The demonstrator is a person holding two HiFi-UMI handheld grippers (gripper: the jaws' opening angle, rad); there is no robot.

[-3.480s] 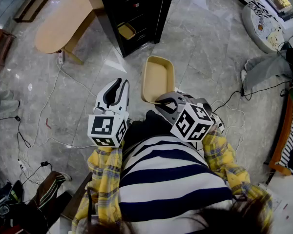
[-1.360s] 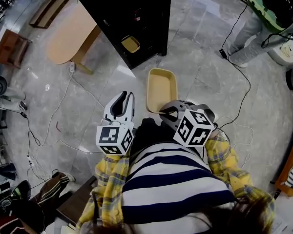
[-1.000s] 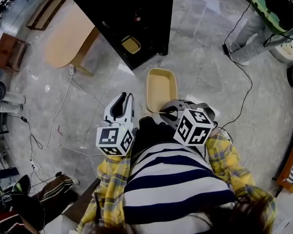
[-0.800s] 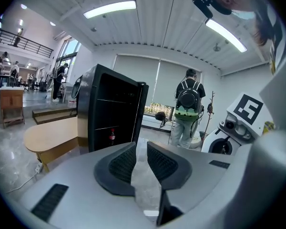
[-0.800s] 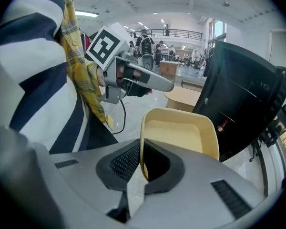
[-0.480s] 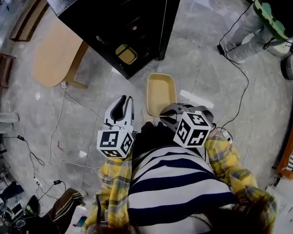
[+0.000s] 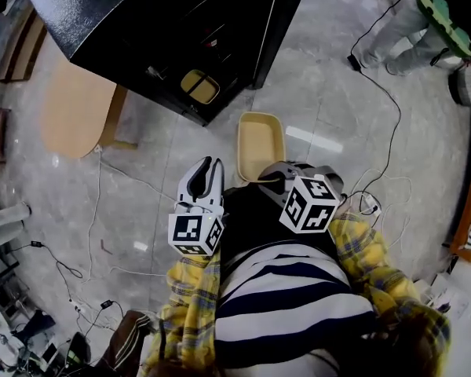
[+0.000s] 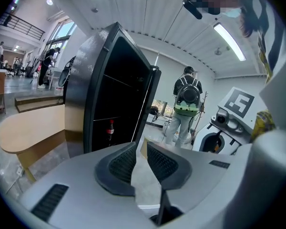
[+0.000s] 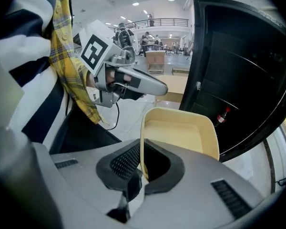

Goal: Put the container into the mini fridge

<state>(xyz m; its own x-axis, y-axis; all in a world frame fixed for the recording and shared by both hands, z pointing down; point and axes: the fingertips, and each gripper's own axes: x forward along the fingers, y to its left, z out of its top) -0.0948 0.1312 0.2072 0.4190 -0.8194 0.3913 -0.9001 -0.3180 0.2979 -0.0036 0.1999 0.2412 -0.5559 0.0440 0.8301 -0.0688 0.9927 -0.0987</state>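
Container (image 7: 261, 143): shallow beige tray, empty, carried in the air above the floor, not yet in the fridge. Its long axis runs straight away from the right gripper (image 7: 261, 177), far end aimed toward the fridge.

Right gripper clenched on the near short rim; in the right gripper view the thin wall (image 9: 142, 147) sits pinched between the pads and the tray hangs out ahead of it, roughly level.

Left gripper (image 7: 207, 166) carries nothing. Jaws parted by a narrow gap, only floor showing between them. It hangs just beside the tray's near left corner, not touching.

Mini fridge (image 7: 141, 30): black, door open, lying ahead and to the left of the tray in the head view, near but apart from it. The open front faces the tray's far end, so I judge the coming move is a push along the long axis, angled a little left. The right hand does the work; the left is free to steady.

Inside the fridge: a second yellow container (image 7: 199, 86) low down, contents too small to tell, and a red-capped bottle (image 9: 222, 115).

Wooden table (image 7: 74, 108) left of the fridge. Bystander (image 7: 424, 14) well apart at upper right.
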